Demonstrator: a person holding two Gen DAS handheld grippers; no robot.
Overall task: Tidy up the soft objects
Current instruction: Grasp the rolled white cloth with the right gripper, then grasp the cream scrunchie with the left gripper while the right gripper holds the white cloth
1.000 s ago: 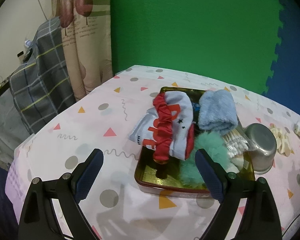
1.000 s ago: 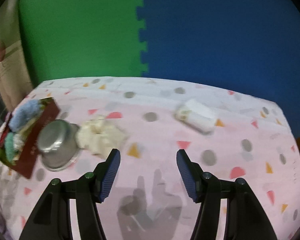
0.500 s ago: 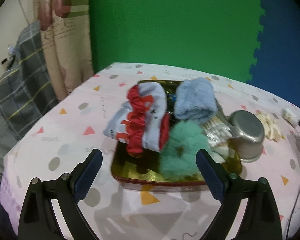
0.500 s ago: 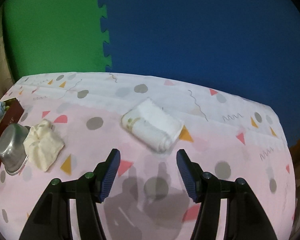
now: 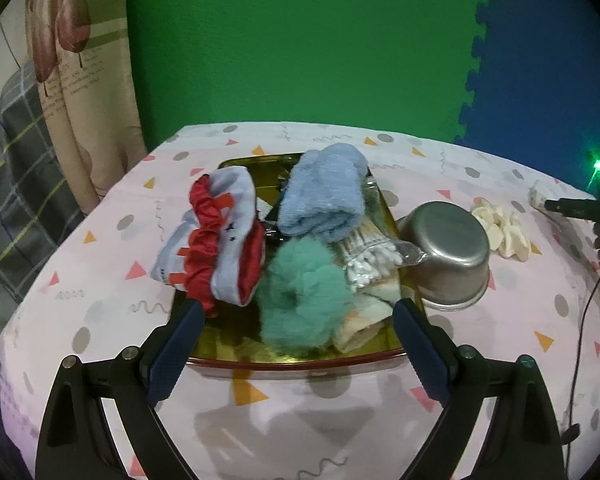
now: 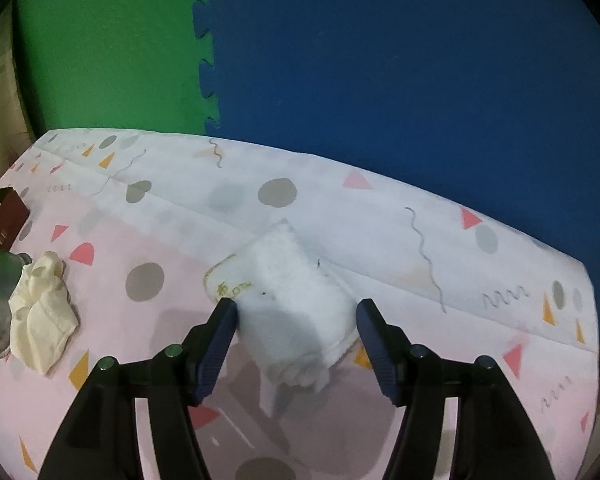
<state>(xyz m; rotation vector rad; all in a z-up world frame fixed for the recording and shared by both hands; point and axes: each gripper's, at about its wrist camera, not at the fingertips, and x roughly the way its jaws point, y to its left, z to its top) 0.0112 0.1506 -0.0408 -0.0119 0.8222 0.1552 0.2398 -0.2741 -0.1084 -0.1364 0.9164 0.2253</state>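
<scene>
The right gripper (image 6: pixel 296 312) is held over a rolled white towel (image 6: pixel 290 300) on the pink spotted tablecloth (image 6: pixel 420 240); its jaws are opening, and the towel is seen between them, with the left pad right at the towel's edge (a squeeze is not seen). The left gripper (image 5: pixel 298 322) is held wide apart with nothing in it, just in front of a gold tray (image 5: pixel 236 344). In the tray are piled a blue towel (image 5: pixel 324 192), a green fluffy ball (image 5: pixel 302 296) and a red and grey cloth (image 5: pixel 220 240), and a metal pot (image 5: pixel 448 248) and a cream cloth (image 5: pixel 502 232) are seen beside it.
</scene>
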